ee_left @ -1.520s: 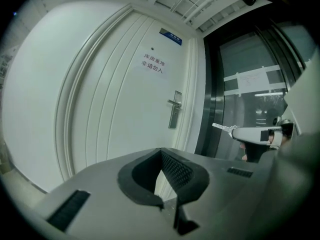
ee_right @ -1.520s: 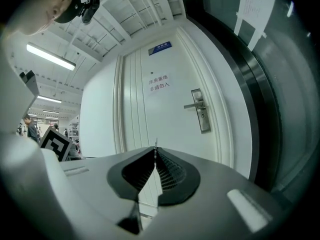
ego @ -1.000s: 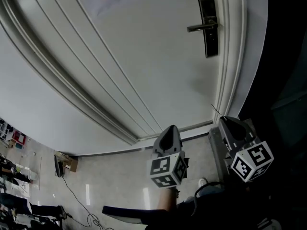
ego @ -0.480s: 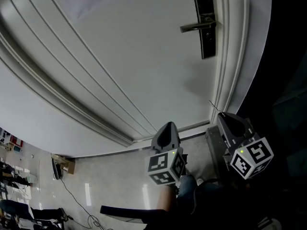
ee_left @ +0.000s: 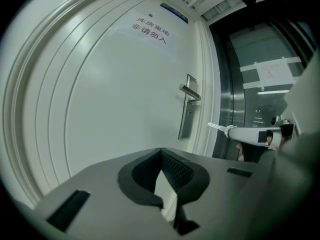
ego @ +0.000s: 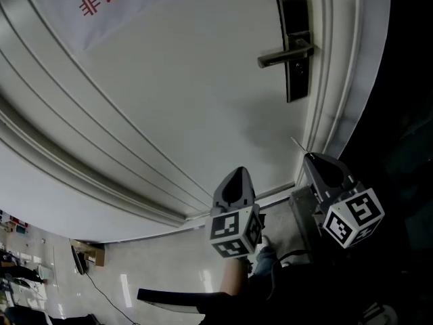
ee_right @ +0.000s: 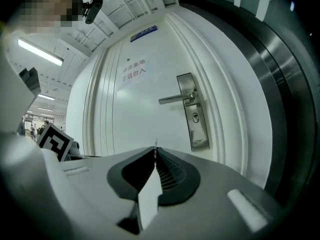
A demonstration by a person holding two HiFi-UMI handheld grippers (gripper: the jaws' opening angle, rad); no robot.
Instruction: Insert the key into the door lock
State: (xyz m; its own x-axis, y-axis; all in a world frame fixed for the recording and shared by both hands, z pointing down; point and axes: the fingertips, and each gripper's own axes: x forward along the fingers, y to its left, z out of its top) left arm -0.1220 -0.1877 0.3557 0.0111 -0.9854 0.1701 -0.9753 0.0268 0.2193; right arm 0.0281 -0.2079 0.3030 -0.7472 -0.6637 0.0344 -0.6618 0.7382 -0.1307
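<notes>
1. Tool state: the right tool (ee_right: 155, 153) is clamped on the key (ee_right: 155, 145). The thin blade projects forward from between the jaws, seen edge-on. The left tool (ee_left: 161, 153) has its jaws together with nothing between them.
2. Position: the key is well below the lock plate (ee_right: 194, 115) and apart from it. Insertion has not begun.
3. Step in hand: bring the right tool up to the keyhole (ee_right: 195, 117), which is set in the lock plate just below the handle (ee_right: 175, 99). Align the blade with the slot and square it to the plate before advancing. A tilted entry is likely to bind.
4. Clearance: the door frame (ego: 335, 80) runs just right of the lock plate. Approach from below and left of the plate, over the bare door (ego: 176, 93), and stay under the handle. The left tool sits below and left of the plate, out of the path.
</notes>
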